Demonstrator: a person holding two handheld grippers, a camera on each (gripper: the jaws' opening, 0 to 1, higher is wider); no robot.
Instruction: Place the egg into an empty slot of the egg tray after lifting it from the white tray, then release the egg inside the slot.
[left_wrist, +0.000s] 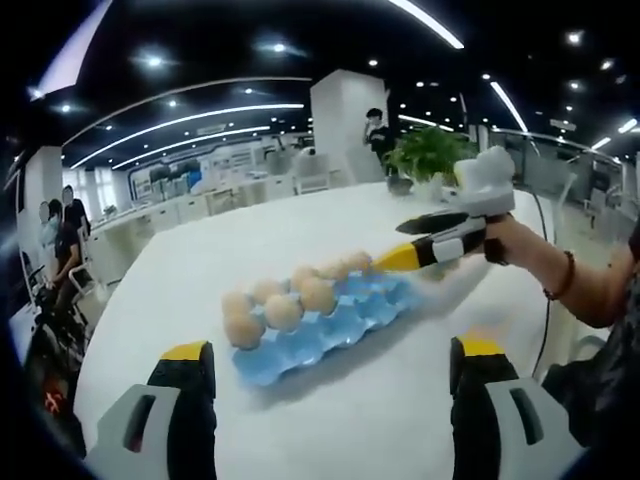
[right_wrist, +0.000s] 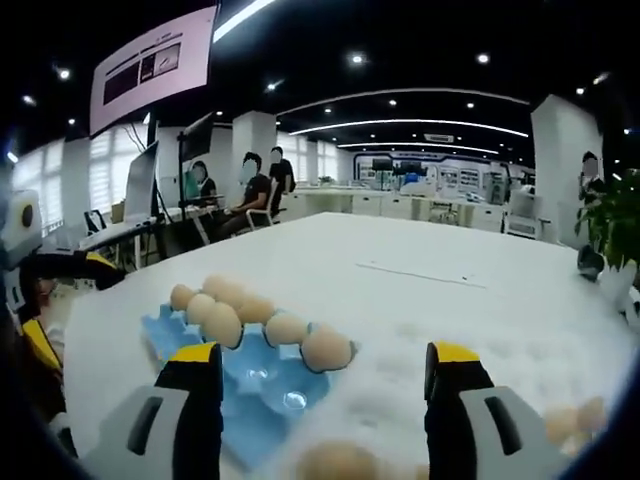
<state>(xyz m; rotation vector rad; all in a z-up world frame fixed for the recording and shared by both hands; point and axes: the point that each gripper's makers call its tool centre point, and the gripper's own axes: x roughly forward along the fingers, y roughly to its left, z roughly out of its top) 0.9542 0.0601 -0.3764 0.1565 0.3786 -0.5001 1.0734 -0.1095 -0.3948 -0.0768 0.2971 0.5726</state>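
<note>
A blue egg tray (left_wrist: 345, 320) lies in the middle of the white table, with several eggs (left_wrist: 283, 312) along its far side and bare slots (left_wrist: 375, 298) on the near side. My left gripper (left_wrist: 332, 350) hangs open in front of it, with nothing between its jaws. A hand holds my right gripper (left_wrist: 395, 245) at the tray's right end, close to the last eggs. In the right gripper view my right gripper (right_wrist: 322, 355) is open above the blue egg tray (right_wrist: 260, 385). A blurred egg (right_wrist: 335, 462) lies low between its jaws on a pale white tray (right_wrist: 400, 410).
More blurred eggs (right_wrist: 572, 420) lie at the lower right. A potted plant (left_wrist: 430, 155) stands at the table's far edge. People (right_wrist: 250, 195) sit at desks beyond the table, and a screen (right_wrist: 155, 65) hangs overhead. My left gripper (right_wrist: 65, 300) is at the left edge.
</note>
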